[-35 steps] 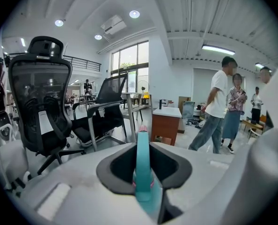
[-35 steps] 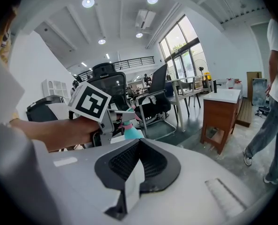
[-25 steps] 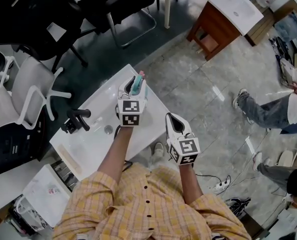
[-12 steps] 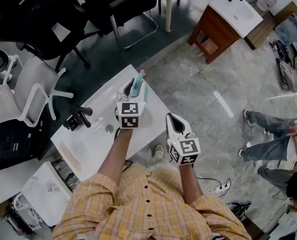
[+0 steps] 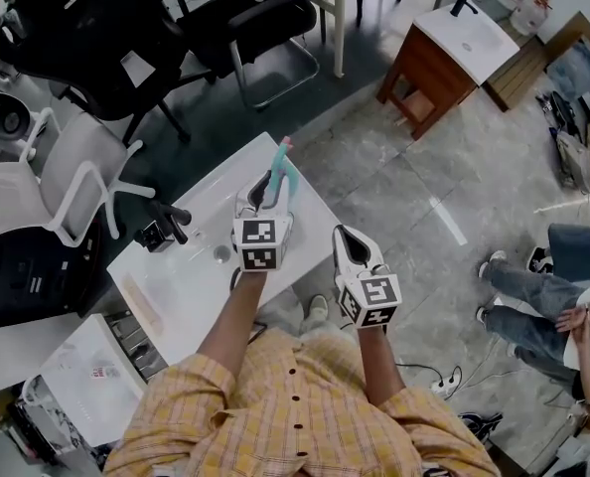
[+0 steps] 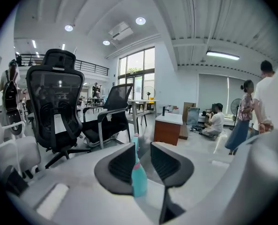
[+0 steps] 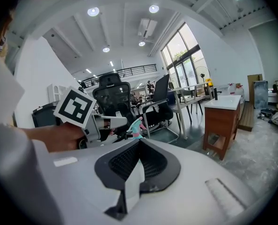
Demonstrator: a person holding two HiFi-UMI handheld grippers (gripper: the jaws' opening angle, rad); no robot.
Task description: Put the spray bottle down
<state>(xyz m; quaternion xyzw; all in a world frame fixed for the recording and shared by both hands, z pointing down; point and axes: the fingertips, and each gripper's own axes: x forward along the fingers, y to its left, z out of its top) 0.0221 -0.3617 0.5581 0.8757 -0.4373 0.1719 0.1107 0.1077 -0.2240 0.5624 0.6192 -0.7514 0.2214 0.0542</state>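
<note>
Spray bottle sitting loose in the left claw

The left claw point(image 6: 143, 153) has just been closing a bit, but its jaws aren't clamped. The teal spray bottle point(image 6: 139, 179) stands upright between them, right against the left jaw with a gap to the right one, over the far right part of the white bench point(image 5: 186, 286). Can't tell if its base touches the bench. The right claw point(image 7: 140, 146) is closed up with nothing in it, off the bench's right edge.

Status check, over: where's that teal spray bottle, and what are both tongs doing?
Left tongs open, jaws just narrowing; spray bottle upright between them, ungripped. Right tongs shut, empty. Black faucet stands clear aside.
</note>
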